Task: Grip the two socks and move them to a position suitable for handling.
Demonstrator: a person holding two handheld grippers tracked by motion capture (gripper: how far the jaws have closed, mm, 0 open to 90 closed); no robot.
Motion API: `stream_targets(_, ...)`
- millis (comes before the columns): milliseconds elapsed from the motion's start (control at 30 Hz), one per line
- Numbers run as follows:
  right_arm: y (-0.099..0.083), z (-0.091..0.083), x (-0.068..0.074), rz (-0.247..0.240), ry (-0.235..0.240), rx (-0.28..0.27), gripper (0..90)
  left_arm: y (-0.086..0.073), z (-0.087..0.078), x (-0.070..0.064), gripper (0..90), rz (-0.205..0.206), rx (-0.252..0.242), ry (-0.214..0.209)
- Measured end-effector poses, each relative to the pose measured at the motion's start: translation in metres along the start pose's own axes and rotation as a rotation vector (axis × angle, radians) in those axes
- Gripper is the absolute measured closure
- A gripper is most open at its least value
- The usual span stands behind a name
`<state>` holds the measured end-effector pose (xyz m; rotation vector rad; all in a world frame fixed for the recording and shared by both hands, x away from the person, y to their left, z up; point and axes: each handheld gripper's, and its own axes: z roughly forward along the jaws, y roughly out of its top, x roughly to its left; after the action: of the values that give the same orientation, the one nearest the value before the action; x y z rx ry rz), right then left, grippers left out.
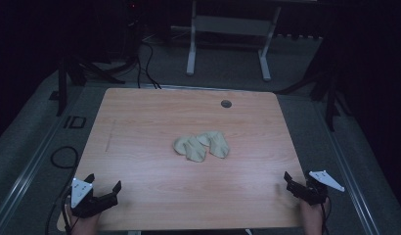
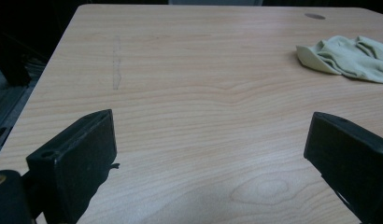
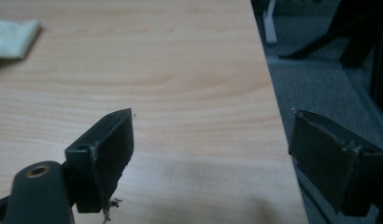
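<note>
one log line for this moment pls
left claw: open, near left corner of table | right claw: open, near right edge | cloth: crumpled mid-table, untouched | contact: none

Right gripper view — the pale cloth [image 3: 12,35] is cut off by the left edge and blurred, so its folds cannot be read. Left gripper view — the cloth [image 2: 353,58] runs off the right edge. High view — both forearms are cut by the bottom edge, and the dark surroundings beyond the table [image 1: 140,117] are too dim to make out.
</note>
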<state>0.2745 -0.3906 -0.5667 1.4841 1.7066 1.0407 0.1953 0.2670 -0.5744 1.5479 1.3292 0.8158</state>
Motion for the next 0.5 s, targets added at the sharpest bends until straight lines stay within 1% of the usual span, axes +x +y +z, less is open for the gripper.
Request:
stream_targets(67, 0.000, 0.001, 0.000, 0.008, 0.007, 0.028, 14.5, 0.000, 0.000, 0.000, 2.3, -0.004, -0.001, -0.004)
stream_targets(167, 0.000, 0.002, 0.003, -0.023, 0.018, 0.038, 14.4, 0.000, 0.000, 0.000, 2.3, -0.003, 0.002, -0.006)
stream_targets(200, 0.000, 0.002, 0.003, -0.023, 0.018, 0.038, 14.4, 0.000, 0.000, 0.000, 2.3, -0.003, 0.002, -0.006)
stream_targets(233, 0.001, 0.003, 0.003, -0.030, 0.029, 0.039, 14.4, 0.000, 0.001, -0.001, 2.3, -0.003, 0.003, -0.008)
stream_targets(267, 0.001, 0.004, 0.003, -0.038, 0.055, 0.047, 14.4, 0.000, 0.001, -0.001, 2.3, 0.000, 0.006, -0.009)
stream_targets(300, 0.002, 0.005, 0.003, -0.038, 0.058, 0.051, 14.3, 0.000, 0.001, -0.001, 2.3, 0.000, 0.009, -0.009)
stream_targets(333, 0.003, 0.008, 0.004, -0.045, 0.078, 0.071, 14.3, 0.000, 0.002, -0.001, 2.3, -0.002, 0.010, -0.011)
stream_targets(367, 0.003, 0.008, 0.004, -0.045, 0.078, 0.071, 14.3, 0.001, 0.002, -0.001, 2.3, -0.003, 0.011, -0.011)
stream_targets(467, 0.006, 0.013, 0.006, -0.066, 0.076, 0.117, 14.3, 0.001, 0.002, -0.002, 2.3, -0.002, 0.015, -0.008)
stream_targets(500, 0.006, 0.013, 0.006, -0.066, 0.076, 0.117, 14.3, 0.001, 0.002, -0.002, 2.3, -0.002, 0.015, -0.008)
